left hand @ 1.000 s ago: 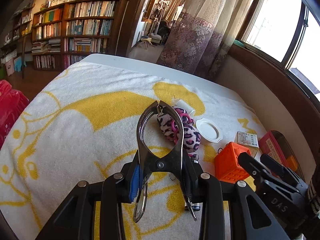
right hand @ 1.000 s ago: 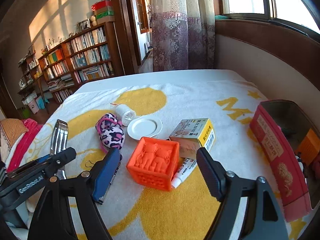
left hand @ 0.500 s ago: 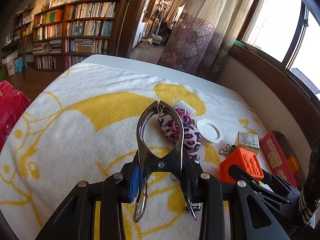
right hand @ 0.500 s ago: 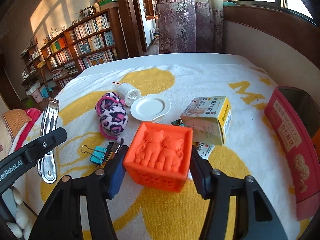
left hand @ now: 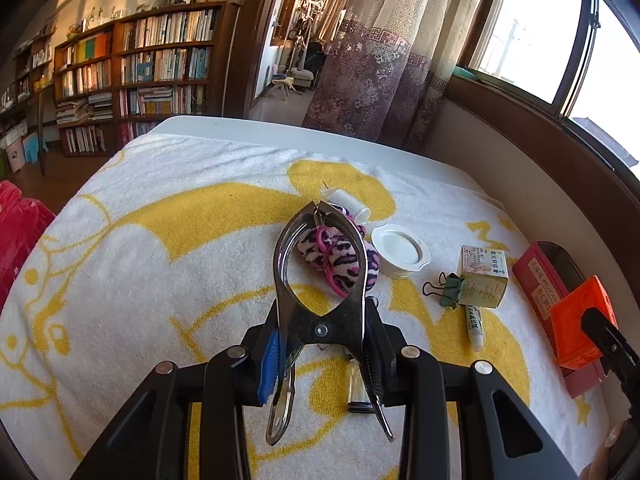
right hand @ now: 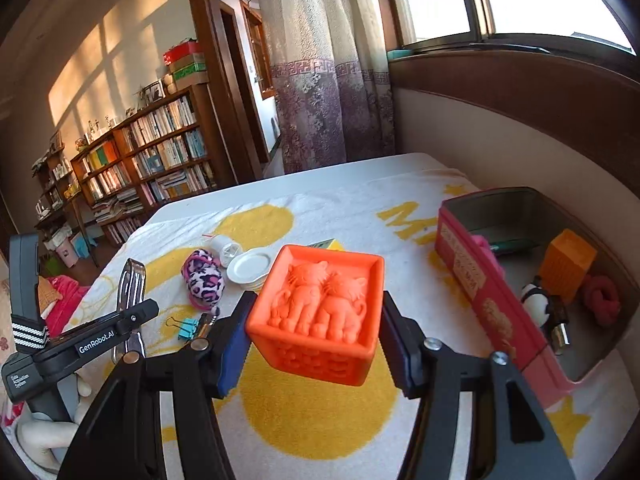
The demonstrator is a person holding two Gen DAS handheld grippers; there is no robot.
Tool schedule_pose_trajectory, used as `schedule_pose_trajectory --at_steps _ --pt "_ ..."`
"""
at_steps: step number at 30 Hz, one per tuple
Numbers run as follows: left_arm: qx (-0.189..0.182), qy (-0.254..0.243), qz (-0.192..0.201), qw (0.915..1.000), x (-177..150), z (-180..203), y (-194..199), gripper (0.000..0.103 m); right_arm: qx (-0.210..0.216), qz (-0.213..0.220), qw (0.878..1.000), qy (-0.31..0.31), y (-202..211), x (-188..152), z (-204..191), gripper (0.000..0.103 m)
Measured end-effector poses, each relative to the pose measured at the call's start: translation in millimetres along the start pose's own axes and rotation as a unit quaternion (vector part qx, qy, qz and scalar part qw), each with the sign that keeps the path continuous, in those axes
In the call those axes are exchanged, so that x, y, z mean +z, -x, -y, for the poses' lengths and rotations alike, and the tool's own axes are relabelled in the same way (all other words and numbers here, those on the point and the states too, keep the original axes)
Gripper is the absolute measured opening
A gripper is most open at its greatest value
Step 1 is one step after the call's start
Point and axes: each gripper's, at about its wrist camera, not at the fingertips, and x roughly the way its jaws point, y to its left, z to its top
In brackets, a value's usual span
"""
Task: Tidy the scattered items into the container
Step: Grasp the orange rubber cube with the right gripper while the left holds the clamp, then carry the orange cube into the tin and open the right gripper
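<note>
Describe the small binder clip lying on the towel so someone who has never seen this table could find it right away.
Start at the white and yellow towel covering the table, then find the small white and yellow cardboard medicine box near the red rectangular container. The green metal binder clip lies against that box's left side. Its black wire loop handles set it apart from the white tube beside it.
</note>
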Motion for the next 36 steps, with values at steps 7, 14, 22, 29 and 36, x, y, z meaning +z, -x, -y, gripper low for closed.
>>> schedule_pose_trajectory --at_steps 7,14,22,29,36 --pt "-0.020 -0.012 0.002 0.9997 -2 26 9 0.038 -0.074 0.045 0.995 -0.048 36 6 68 0.063" --pt "-0.033 -0.043 -0.003 0.9985 -3 62 11 0.038 -0.141 0.065 0.984 -0.085 48 11 132 0.063" --pt "-0.047 -0.073 -0.020 0.9960 -3 100 8 0.038 -0.161 0.068 0.976 -0.132 41 7 179 0.070" --pt "-0.064 -0.115 -0.033 0.9907 -3 150 0 0.038 -0.201 0.124 0.963 -0.127 55 -5 182 0.079" --pt "-0.092 -0.154 -0.043 0.9829 -1 206 -11 0.038 -0.206 0.159 0.951 -0.168 70 -12 195 0.081"
